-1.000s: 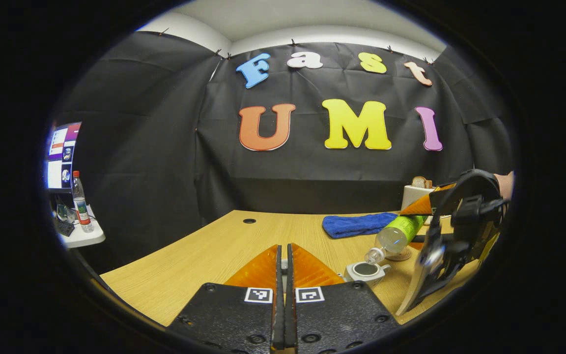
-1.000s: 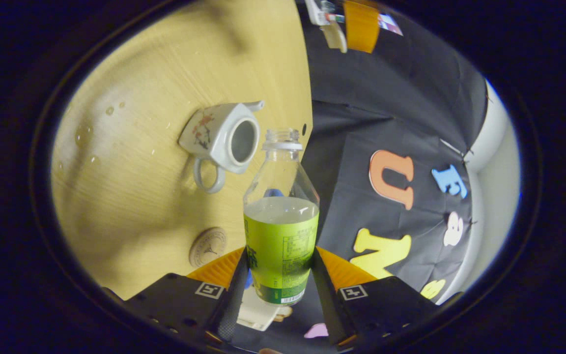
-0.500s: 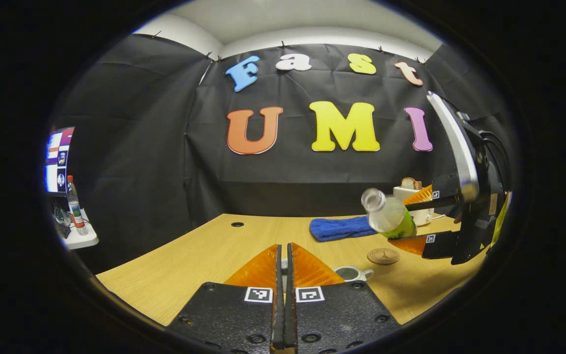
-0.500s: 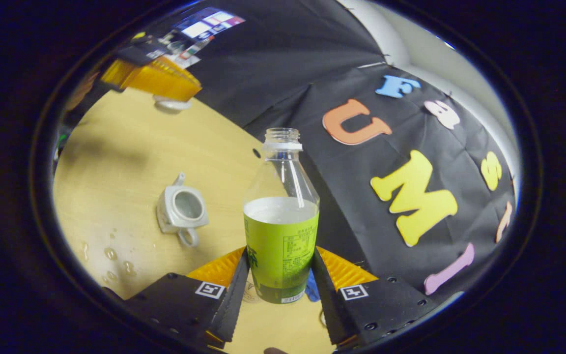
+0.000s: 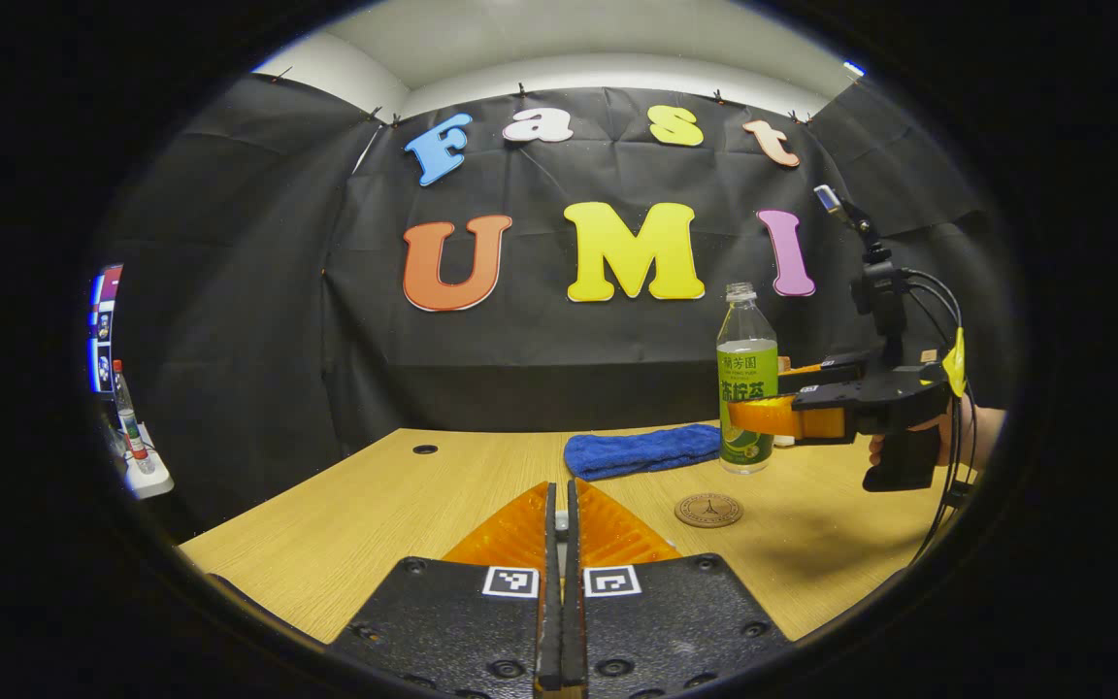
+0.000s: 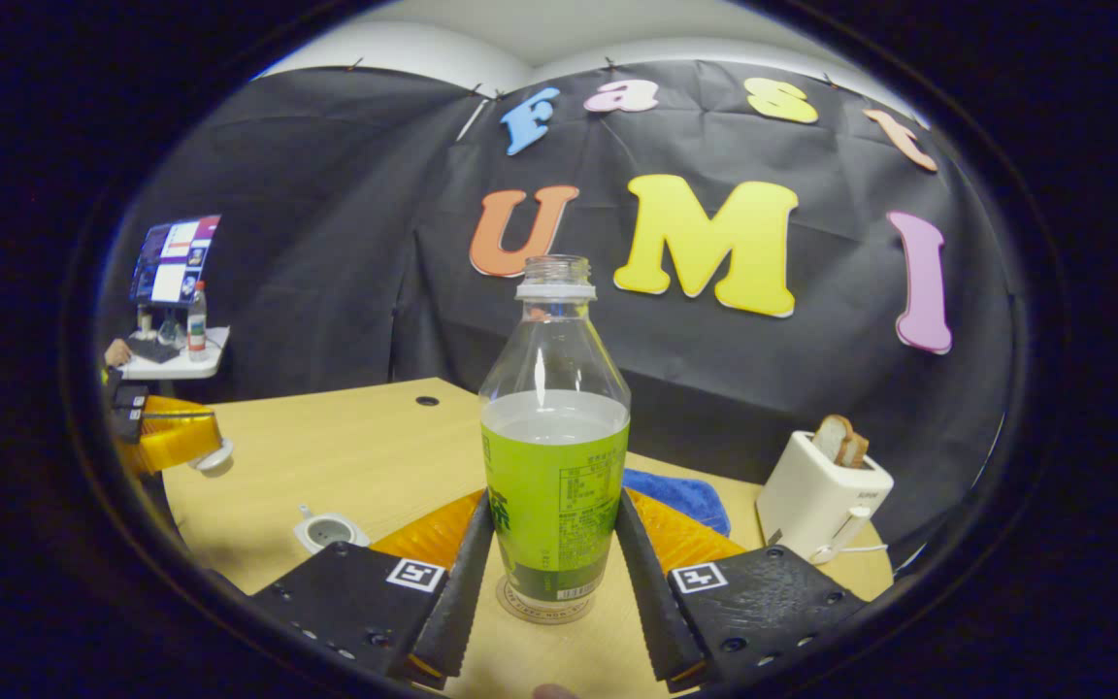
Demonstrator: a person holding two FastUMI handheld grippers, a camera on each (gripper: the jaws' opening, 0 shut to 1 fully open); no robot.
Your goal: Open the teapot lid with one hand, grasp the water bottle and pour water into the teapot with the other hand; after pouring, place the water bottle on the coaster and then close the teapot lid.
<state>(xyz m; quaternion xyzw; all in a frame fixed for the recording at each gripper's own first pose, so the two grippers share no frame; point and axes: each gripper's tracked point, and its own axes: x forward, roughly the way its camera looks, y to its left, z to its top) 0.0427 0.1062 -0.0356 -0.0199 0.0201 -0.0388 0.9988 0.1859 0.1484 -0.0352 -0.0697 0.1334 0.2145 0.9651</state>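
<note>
Right gripper view: the right claw [image 6: 554,544] clamps an upright, uncapped water bottle [image 6: 555,456] above the round coaster [image 6: 545,605].

The bottle is clear ribbed plastic with a glossy green label, both fingers pressed on its lower body. In the left gripper view it hangs clear of the bench [image 5: 404,505], beyond the flat embossed coaster, with bare wood-grain all round the coaster. The small white teapot [image 6: 329,532] sits open near the bench's near edge. The left claw [image 5: 559,524] is closed on the white lid [image 6: 213,458], held well apart from the pot. A soft blue cloth [image 5: 641,450] and a boxy white toaster [image 6: 823,497] lie toward the back.
</note>
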